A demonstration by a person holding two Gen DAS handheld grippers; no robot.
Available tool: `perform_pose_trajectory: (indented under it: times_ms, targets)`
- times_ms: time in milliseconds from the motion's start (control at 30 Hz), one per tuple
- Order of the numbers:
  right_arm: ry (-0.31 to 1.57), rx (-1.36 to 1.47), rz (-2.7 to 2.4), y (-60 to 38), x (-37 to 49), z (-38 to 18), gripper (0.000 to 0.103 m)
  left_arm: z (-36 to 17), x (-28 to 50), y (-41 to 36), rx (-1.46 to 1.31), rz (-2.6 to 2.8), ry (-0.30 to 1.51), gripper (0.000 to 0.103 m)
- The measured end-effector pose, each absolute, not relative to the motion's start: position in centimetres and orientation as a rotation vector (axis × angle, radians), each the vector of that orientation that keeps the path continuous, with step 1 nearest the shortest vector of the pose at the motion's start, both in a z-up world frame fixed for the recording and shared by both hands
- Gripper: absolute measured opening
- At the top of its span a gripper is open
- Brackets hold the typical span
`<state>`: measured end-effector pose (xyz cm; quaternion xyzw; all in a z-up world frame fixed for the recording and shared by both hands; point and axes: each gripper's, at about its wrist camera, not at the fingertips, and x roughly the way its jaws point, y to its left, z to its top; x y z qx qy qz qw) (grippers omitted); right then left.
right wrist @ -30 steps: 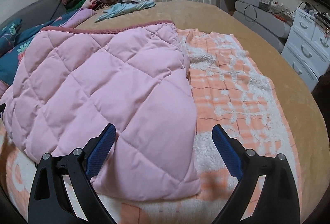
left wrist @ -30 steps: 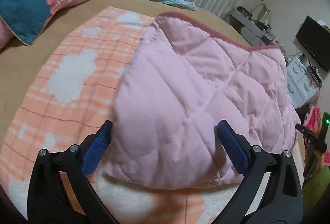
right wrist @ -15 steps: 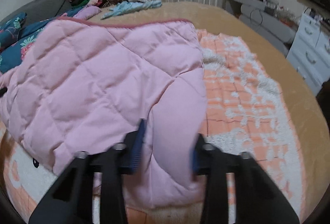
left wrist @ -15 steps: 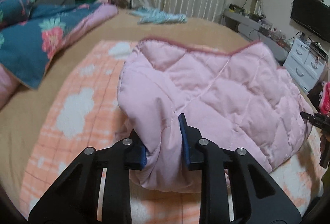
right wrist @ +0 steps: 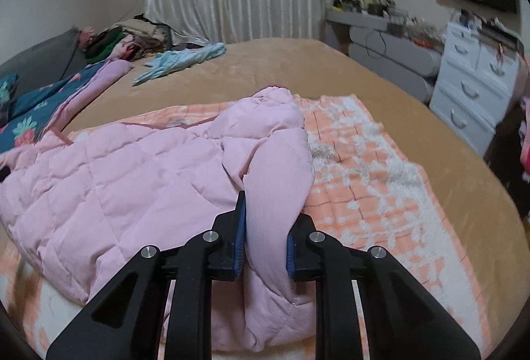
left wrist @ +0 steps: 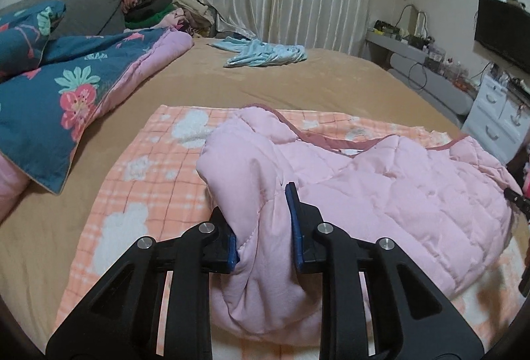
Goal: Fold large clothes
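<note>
Both near corners of the pink quilted blanket have risen off the orange checked fleece since the earlier frame. Left gripper and right gripper have just closed, each pinching a bunched corner. Bare tan bedspread lies beyond.

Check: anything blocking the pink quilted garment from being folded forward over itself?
Nothing visible. Both grippers, left and right, are shut on the pink quilted garment; the orange checked blanket beyond it lies bare.
</note>
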<state>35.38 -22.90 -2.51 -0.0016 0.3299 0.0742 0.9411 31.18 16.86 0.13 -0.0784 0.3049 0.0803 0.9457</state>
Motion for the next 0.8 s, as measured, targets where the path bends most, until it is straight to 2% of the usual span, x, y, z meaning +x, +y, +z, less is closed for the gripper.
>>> perform_pose_trajectory:
  times_ms: [600,800]
  targets:
    - [0.799,-0.061,0.081,-21.4,39.4,-7.3,0.018,-4.5,36.3,17.4,-0.121,0.255,0.743,0.017]
    - [0.851,-0.063,0.077,-21.5,40.0,-9.3,0.026,-6.8,36.8,17.7,-0.118,0.284,0.782,0.019]
